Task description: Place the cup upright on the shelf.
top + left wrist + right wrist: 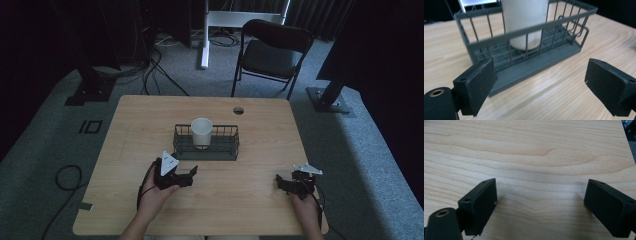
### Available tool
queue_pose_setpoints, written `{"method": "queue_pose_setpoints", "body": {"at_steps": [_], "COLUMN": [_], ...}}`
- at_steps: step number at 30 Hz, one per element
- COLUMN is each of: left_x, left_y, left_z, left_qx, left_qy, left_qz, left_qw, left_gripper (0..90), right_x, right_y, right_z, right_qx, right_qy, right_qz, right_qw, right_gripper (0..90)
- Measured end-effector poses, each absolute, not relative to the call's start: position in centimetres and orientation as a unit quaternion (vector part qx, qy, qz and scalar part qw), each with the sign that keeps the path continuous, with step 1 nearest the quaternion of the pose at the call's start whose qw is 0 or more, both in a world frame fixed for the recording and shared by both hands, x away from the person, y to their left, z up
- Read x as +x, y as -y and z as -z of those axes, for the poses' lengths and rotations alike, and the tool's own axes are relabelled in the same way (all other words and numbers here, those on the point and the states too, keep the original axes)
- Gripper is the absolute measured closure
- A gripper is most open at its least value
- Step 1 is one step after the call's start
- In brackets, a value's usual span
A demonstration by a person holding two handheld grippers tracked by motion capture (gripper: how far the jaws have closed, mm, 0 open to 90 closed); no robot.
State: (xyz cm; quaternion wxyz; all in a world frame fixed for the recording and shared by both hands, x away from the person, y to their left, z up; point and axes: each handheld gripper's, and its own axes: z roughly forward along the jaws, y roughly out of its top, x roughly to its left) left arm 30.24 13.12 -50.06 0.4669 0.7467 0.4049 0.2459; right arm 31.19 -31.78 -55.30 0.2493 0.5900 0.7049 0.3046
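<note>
A dark grey wire basket (220,155) stands in the middle of the wooden table (260,125). Inside it, toward its left end, a white paper cup (201,131) stands upright. My left gripper (190,175) hovers just in front of the basket's left corner, open, with nothing between its jaws. In the left gripper view the basket's wall (534,65) and the cup (524,15) rise close ahead of the left gripper (544,82). My right gripper (280,183) rests low near the table's front right, open, over bare wood. In the right gripper view the right gripper (540,205) has nothing between its jaws.
A round cable hole (238,110) sits near the table's far edge. Behind the table stand a black folding chair (272,50), a white stand leg (204,45) and dark stand bases (90,90). Cables (67,177) trail over the grey carpet on the left.
</note>
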Motion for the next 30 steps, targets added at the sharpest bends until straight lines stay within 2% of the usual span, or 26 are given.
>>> {"method": "queue_pose_setpoints", "body": {"at_steps": [18, 30], "left_x": [28.8, 28.0], "left_y": [-17.7, -21.2], "left_z": [52.7, 53.1], "left_qx": [0.768, 0.756], "left_qy": [-0.447, -0.486], "left_qz": [-0.234, -0.241], "left_qw": [0.395, 0.366], "left_gripper": [10.1, 10.1], "right_x": [31.2, 31.2], "right_y": [31.8, 31.8], "right_z": [55.3, 55.3], "right_qx": [0.59, 0.59], "right_qy": [-0.705, -0.705], "right_qz": [-0.305, -0.305], "right_qw": [0.249, 0.249], "right_gripper": [10.8, 10.8]}}
